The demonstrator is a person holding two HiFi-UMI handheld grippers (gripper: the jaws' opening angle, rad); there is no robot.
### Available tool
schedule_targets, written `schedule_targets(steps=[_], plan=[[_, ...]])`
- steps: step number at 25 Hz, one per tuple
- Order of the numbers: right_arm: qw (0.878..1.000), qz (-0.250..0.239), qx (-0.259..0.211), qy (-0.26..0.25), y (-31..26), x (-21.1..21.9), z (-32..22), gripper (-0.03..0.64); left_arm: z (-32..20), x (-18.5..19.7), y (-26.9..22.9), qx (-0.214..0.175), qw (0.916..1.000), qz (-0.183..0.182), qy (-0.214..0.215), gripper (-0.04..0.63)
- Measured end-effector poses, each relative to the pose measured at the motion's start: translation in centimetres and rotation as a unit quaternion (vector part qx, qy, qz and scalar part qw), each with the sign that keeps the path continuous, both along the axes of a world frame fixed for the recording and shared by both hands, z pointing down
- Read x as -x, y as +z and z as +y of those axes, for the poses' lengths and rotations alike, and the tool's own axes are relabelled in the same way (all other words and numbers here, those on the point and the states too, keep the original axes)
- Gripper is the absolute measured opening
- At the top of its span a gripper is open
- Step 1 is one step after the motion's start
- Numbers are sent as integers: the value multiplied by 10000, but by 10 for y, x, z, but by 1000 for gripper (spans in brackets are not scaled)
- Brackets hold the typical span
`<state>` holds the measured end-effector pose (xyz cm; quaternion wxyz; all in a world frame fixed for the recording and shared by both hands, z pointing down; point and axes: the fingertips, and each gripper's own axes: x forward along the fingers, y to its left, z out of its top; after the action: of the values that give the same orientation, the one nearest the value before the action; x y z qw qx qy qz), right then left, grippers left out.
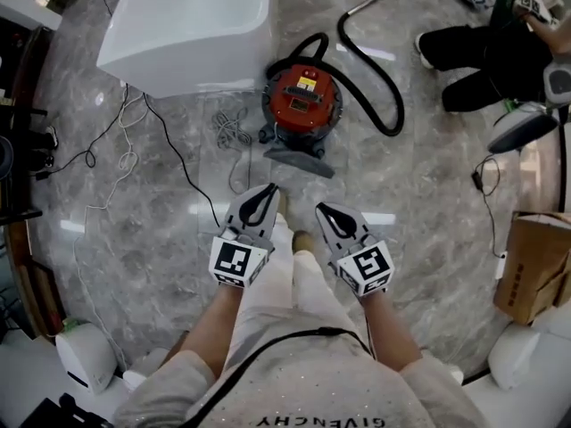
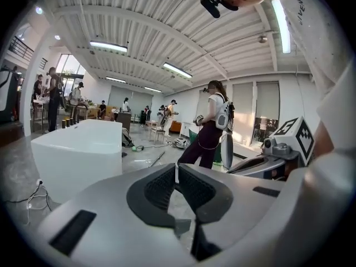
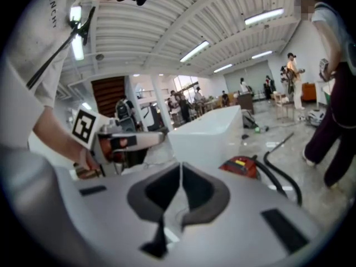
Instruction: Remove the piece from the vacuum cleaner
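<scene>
A round red vacuum cleaner (image 1: pixel 302 98) stands on the marble floor ahead of me, on a grey wheeled base with a flat grey piece (image 1: pixel 298 160) at its near side. Its black hose (image 1: pixel 379 92) loops right and ends in a metal tube (image 1: pixel 375 0). In the right gripper view the red vacuum cleaner (image 3: pixel 240 166) lies just right of the jaws. My left gripper (image 1: pixel 269 189) and right gripper (image 1: pixel 319 209) hang side by side near my waist, well short of the cleaner. Both are shut with nothing between the jaws. The left gripper (image 2: pixel 176 165) points over the floor; the right gripper (image 3: pixel 180 164) too.
A large white tub (image 1: pixel 192 27) stands left of the cleaner, with thin cables (image 1: pixel 165 136) and a coiled cord (image 1: pixel 232 129) on the floor beside it. A person in black (image 1: pixel 486 47) sits at the right. A cardboard box (image 1: pixel 533 264) stands at the right edge.
</scene>
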<state>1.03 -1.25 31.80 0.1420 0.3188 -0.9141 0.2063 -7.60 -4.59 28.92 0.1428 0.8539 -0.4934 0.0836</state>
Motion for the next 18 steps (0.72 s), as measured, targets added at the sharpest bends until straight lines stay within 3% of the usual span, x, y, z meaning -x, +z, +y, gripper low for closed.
schedule_targets(steps=[7, 12, 18], plan=[[9979, 267, 598, 9, 67, 20, -23, 15, -42, 20, 97, 677, 9977, 33, -97, 21], [9945, 431, 951, -51, 112, 18, -31, 15, -66, 16, 142, 879, 9948, 502, -136, 21], [9915, 675, 1102, -170, 156, 21, -41, 17, -77, 0, 185, 673, 9950, -12, 732, 52]])
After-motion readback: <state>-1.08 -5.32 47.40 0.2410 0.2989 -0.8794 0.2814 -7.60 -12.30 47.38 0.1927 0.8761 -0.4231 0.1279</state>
